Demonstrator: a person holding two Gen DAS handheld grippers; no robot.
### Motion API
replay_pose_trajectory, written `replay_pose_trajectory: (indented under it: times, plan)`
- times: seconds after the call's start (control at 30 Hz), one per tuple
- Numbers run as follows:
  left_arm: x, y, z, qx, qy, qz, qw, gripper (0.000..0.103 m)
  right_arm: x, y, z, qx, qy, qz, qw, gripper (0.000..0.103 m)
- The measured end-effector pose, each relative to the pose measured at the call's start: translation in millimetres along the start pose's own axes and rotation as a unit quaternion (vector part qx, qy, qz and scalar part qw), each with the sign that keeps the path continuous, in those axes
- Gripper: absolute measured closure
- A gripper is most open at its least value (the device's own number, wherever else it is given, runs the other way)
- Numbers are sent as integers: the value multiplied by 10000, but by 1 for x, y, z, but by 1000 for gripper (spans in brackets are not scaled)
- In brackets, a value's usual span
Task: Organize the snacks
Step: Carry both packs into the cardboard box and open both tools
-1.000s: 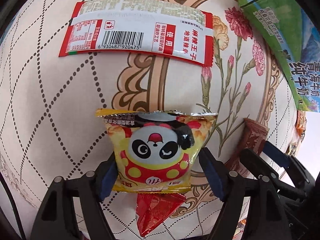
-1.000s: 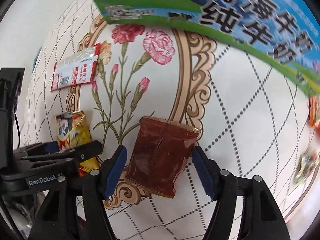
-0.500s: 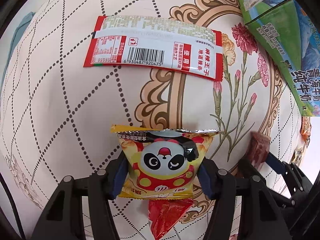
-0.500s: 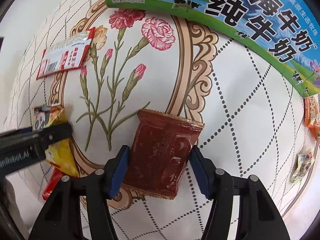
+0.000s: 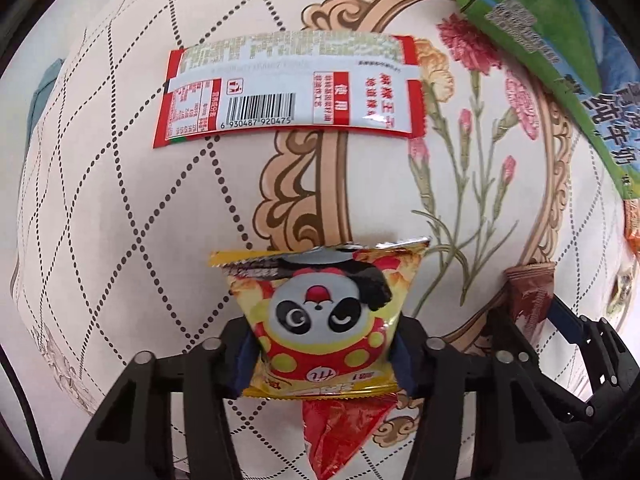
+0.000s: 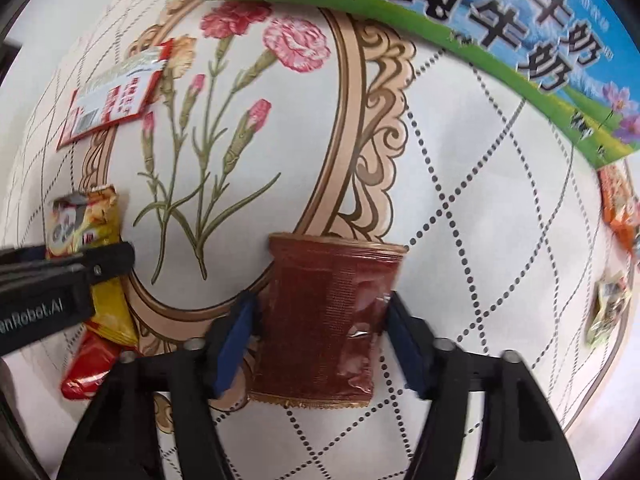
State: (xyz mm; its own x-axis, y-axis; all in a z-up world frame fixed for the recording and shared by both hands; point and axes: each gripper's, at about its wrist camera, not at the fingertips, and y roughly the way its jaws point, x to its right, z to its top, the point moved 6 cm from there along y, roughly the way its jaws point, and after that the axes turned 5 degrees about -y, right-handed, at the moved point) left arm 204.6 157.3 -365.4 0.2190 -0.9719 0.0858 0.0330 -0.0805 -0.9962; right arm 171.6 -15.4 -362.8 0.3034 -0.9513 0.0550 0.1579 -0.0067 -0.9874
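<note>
Both packets now sit pinched where a second ago the blue pads stood clear of them. Left hand-held gripper (image 5: 322,354) has closed on the yellow foil snack packet with a panda face (image 5: 322,320), its pads pressing the lower sides so the film bulges between them. Right hand-held gripper (image 6: 320,334) has likewise clamped the dark brown crinkled foil sachet (image 6: 326,320) at mid-height, creasing its right edge.

Doing this step well probably means lifting each packet straight up with steady, modest squeeze, since thin film can slip out or crumple if the grip tightens unevenly.

Under the panda packet, a red foil wrapper (image 5: 344,436) pokes out toward the camera and may drag along when the packet rises. Farther ahead on the floral, diamond-stitched counter (image 5: 120,240) lies a flat red-and-white packet with a barcode (image 5: 288,88), well apart. A green and blue milk carton box (image 6: 480,28) borders the far right edge and looks like the likely destination, though its opening is not visible. Two small orange and pale wrappers (image 6: 612,304) lie near the right rim.
</note>
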Motion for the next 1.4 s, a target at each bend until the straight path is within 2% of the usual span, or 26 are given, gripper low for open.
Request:
replay_pose_trajectory:
  times: [0.1,0.23,0.4,0.53,0.63,0.67,0.83,1.0,1.1,1.23,1.4]
  plan:
    - [13,-10,-9,57,110,-51,9999,58,3,-12,-10,168,-132,47,9998,44]
    - [31,-33,-12,216,257,-173,9993,58,23,-28,-23,387,56,349,9986,44]
    - [76,-84,-12,510,522,-592,9956,58,69,-86,-20,822,558,848,9914,44]
    - [126,-129,4,713,825,-1003,9890,58,113,-145,-5,1343,861,1063,9815,44]
    - [156,-157,38,849,1073,-1135,9841,58,153,-183,17,1747,1007,1094,9733,44]
    - [165,-166,47,901,1182,-1101,9828,58,146,-193,38,1857,1054,1108,9706,44]
    - [198,-192,108,1046,1467,-781,9805,58,188,-214,95,2292,1155,885,9625,44]
    - [207,-176,171,702,1407,-288,9871,58,228,-198,151,2117,1317,754,9655,44]
    - [202,-157,194,507,1310,17,9901,58,247,-180,169,1952,1560,869,9644,44]
    - [193,-133,208,327,1302,370,9903,58,251,-157,181,1773,1469,739,9703,44]
    - [184,-115,211,100,1178,386,9922,58,242,-123,182,1465,1397,683,9769,44]
